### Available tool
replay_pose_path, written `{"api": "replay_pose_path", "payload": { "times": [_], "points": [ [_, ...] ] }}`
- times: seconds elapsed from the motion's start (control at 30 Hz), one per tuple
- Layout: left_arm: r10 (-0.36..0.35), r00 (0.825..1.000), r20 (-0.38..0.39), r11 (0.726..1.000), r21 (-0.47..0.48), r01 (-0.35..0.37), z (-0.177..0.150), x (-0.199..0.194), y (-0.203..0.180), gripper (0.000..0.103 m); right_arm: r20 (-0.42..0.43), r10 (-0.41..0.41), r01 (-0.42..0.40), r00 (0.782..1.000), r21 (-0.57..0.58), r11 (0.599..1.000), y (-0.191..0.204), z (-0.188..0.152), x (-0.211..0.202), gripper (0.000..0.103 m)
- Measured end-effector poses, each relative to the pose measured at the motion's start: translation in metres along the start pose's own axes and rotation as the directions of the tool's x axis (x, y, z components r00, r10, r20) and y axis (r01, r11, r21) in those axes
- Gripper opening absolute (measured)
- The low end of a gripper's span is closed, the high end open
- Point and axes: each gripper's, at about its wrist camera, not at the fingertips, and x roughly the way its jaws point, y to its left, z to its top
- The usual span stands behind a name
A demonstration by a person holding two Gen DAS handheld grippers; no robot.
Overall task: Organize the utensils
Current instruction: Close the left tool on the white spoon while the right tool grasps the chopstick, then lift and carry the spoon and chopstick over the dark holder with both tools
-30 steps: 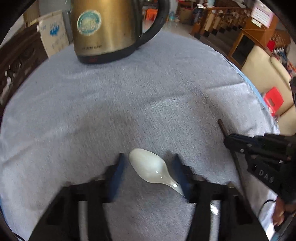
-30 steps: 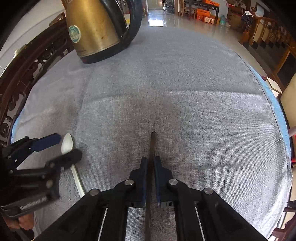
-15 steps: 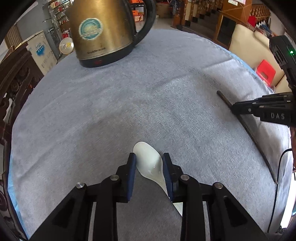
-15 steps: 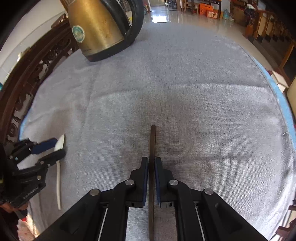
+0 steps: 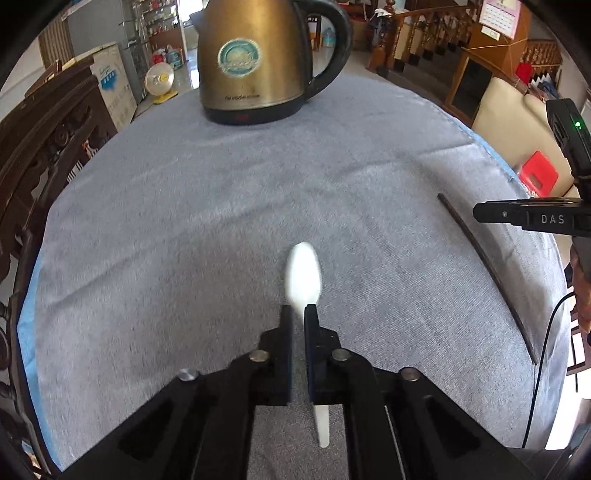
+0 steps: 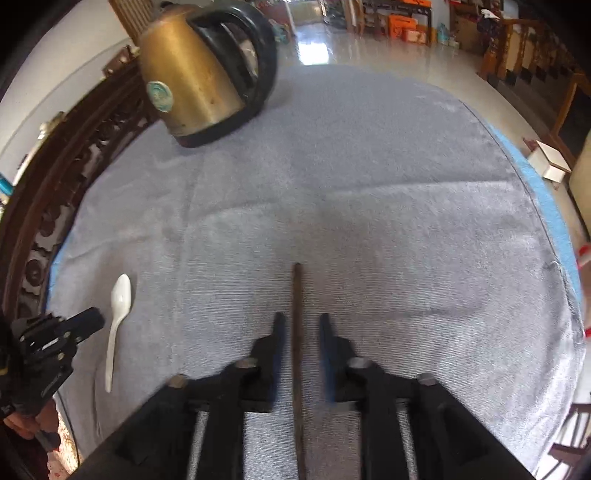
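Your left gripper [image 5: 298,312] is clenching the white spoon [image 5: 303,272] on the cloth in front of the kettle [image 5: 258,59]; your right gripper [image 6: 298,325] has just been opening, jaws straddling the dark chopstick [image 6: 297,332] untouched.

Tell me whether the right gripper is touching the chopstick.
Apart. The right wrist view shows the right gripper with its fingers just opened, grey cloth visible on both sides of the chopstick lying between them.

A glossy tiled floor [image 6: 369,48] reflects daylight; carved dark wooden furniture [image 5: 40,155] and a wooden stair railing [image 5: 424,33] surround.
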Motion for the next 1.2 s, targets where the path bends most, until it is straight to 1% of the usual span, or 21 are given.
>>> {"api": "replay_pose_path", "payload": {
  "times": [0.03, 0.07, 0.13, 0.2, 0.23, 0.27, 0.3, 0.33, 0.37, 0.4, 0.43, 0.47, 0.5, 0.57, 0.63, 0.73, 0.83, 0.9, 1.03, 1.1, 1.2],
  "points": [
    [0.0, 1.0, -0.002, 1.0, -0.008, 0.0, 0.001, 0.001, 0.002, 0.015, -0.011, 0.002, -0.002, 1.0, -0.004, 1.0, 0.001, 0.002, 0.002, 0.053],
    [0.002, 1.0, 0.002, 1.0, -0.019, -0.002, 0.003, 0.001, 0.004, 0.021, -0.01, 0.002, -0.002, 1.0, -0.011, 1.0, 0.001, 0.004, 0.003, 0.054],
    [0.008, 1.0, 0.004, 0.999, -0.032, -0.008, 0.008, 0.005, 0.007, 0.023, -0.02, -0.013, 0.012, 1.0, -0.042, 0.999, 0.006, 0.008, 0.008, 0.053],
    [0.01, 1.0, -0.011, 0.999, -0.033, -0.011, 0.015, 0.011, 0.007, 0.023, -0.056, -0.034, 0.03, 0.998, -0.077, 0.997, 0.013, 0.011, 0.016, 0.044],
    [0.015, 1.0, -0.027, 0.999, -0.03, -0.016, 0.018, 0.017, 0.005, 0.023, -0.081, -0.057, 0.048, 0.995, -0.102, 0.994, 0.018, 0.013, 0.022, 0.038],
    [0.02, 0.999, -0.039, 0.999, -0.03, -0.021, 0.02, 0.022, 0.004, 0.023, -0.107, -0.085, 0.071, 0.991, -0.122, 0.99, 0.022, 0.014, 0.029, 0.034],
    [0.02, 0.999, -0.051, 0.999, -0.034, -0.022, 0.023, 0.027, 0.003, 0.023, -0.128, -0.107, 0.09, 0.986, -0.133, 0.987, 0.025, 0.015, 0.035, 0.034],
    [0.011, 0.998, -0.059, 0.999, -0.037, -0.013, 0.025, 0.032, 0.001, 0.023, -0.116, -0.138, 0.119, 0.984, -0.159, 0.98, 0.031, 0.016, 0.037, 0.029],
    [0.003, 0.998, -0.064, 0.999, -0.036, -0.005, 0.025, 0.036, 0.0, 0.023, -0.125, -0.156, 0.133, 0.98, -0.176, 0.975, 0.034, 0.016, 0.039, 0.025],
    [0.0, 0.998, -0.065, 1.0, -0.031, -0.003, 0.026, 0.038, -0.002, 0.023, -0.132, -0.16, 0.135, 0.978, -0.185, 0.973, 0.037, 0.017, 0.04, 0.022],
    [0.007, 0.999, -0.053, 1.0, -0.02, -0.008, 0.026, 0.039, -0.005, 0.022, -0.139, -0.159, 0.131, 0.978, -0.191, 0.973, 0.038, 0.018, 0.041, 0.017],
    [0.005, 0.999, -0.048, 1.0, -0.02, -0.006, 0.026, 0.039, -0.006, 0.013, -0.142, -0.158, 0.127, 0.977, -0.203, 0.971, 0.04, 0.018, 0.042, 0.013],
    [-0.008, 0.999, -0.048, 1.0, -0.024, 0.007, 0.027, 0.04, -0.005, 0.01, -0.144, -0.155, 0.121, 0.977, -0.218, 0.968, 0.042, 0.018, 0.042, 0.011],
    [-0.022, 0.999, -0.044, 0.999, -0.038, 0.02, 0.026, 0.039, -0.003, 0.008, -0.135, -0.145, 0.113, 0.98, -0.221, 0.969, 0.041, 0.017, 0.043, 0.007],
    [-0.016, 0.999, -0.029, 0.999, -0.033, 0.015, 0.022, 0.036, -0.004, 0.006, -0.114, -0.117, 0.091, 0.987, -0.209, 0.974, 0.037, 0.014, 0.041, 0.007],
    [-0.004, 1.0, 0.004, 0.998, -0.059, 0.004, 0.014, 0.025, 0.001, 0.005, -0.087, -0.075, 0.059, 0.993, -0.167, 0.984, 0.025, 0.006, 0.033, 0.007],
    [0.003, 0.998, 0.055, 0.996, -0.091, 0.002, 0.001, 0.001, 0.004, 0.005, -0.021, -0.028, 0.025, 0.999, -0.146, 0.989, 0.015, -0.004, 0.013, 0.007],
    [0.015, 0.996, 0.088, 0.994, -0.112, -0.005, -0.005, -0.015, 0.007, 0.005, 0.023, -0.006, 0.009, 1.0, -0.136, 0.991, 0.011, -0.011, -0.003, 0.007],
    [0.055, 0.987, 0.152, 0.984, -0.173, -0.029, -0.024, -0.048, 0.019, 0.005, 0.114, 0.032, -0.022, 0.993, -0.094, 0.995, 0.005, -0.029, -0.037, 0.007],
    [0.073, 0.981, 0.179, 0.977, -0.209, -0.035, -0.033, -0.065, 0.024, 0.005, 0.175, 0.042, -0.03, 0.984, -0.068, 0.997, -0.001, -0.04, -0.059, 0.007],
    [0.118, 0.969, 0.219, 0.958, -0.283, -0.053, -0.058, -0.096, 0.038, 0.005, 0.253, 0.06, -0.057, 0.966, -0.021, 0.998, -0.011, -0.051, -0.091, 0.007]
  ]
}}
